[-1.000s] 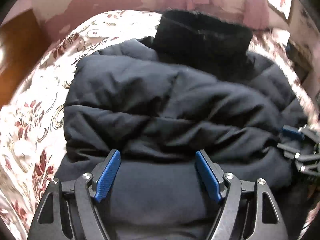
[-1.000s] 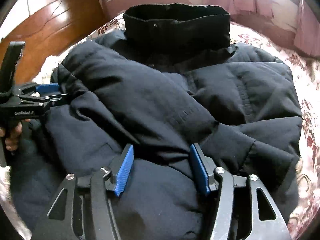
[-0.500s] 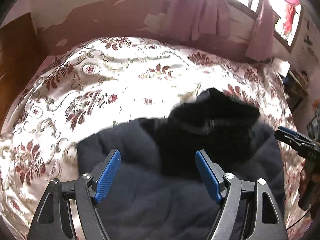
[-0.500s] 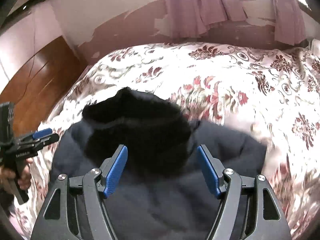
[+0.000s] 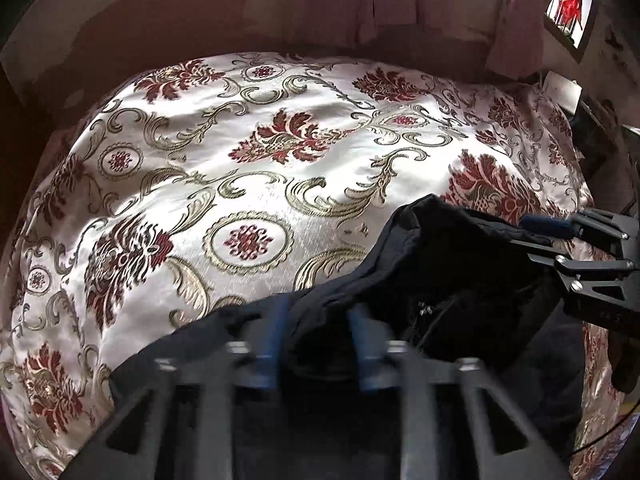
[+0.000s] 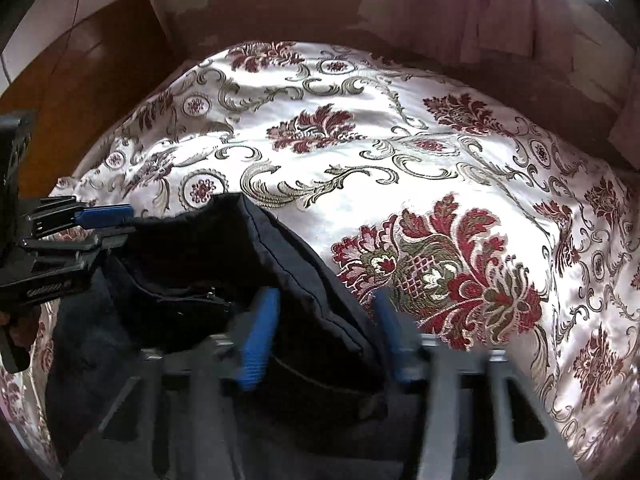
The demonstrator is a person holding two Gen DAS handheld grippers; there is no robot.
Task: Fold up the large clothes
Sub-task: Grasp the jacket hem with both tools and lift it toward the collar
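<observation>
A dark navy padded jacket lies bunched at the near edge of the bed; it also shows in the right wrist view. My left gripper is blurred, its blue pads narrowed around a fold of the jacket's edge. My right gripper is also blurred, its pads on either side of a thick jacket fold. The right gripper appears from the side in the left wrist view, and the left gripper appears from the side in the right wrist view, each at the jacket's raised edge.
The bed carries a shiny white cover with red and gold floral patterns, also in the right wrist view. A wooden headboard stands at the left. Pink curtains and a window hang behind the bed.
Both grippers have pulled back towards the jacket's near edge and their jaws have narrowed onto its fabric. The jacket's edge is now lifted, and much more bed cover shows.
</observation>
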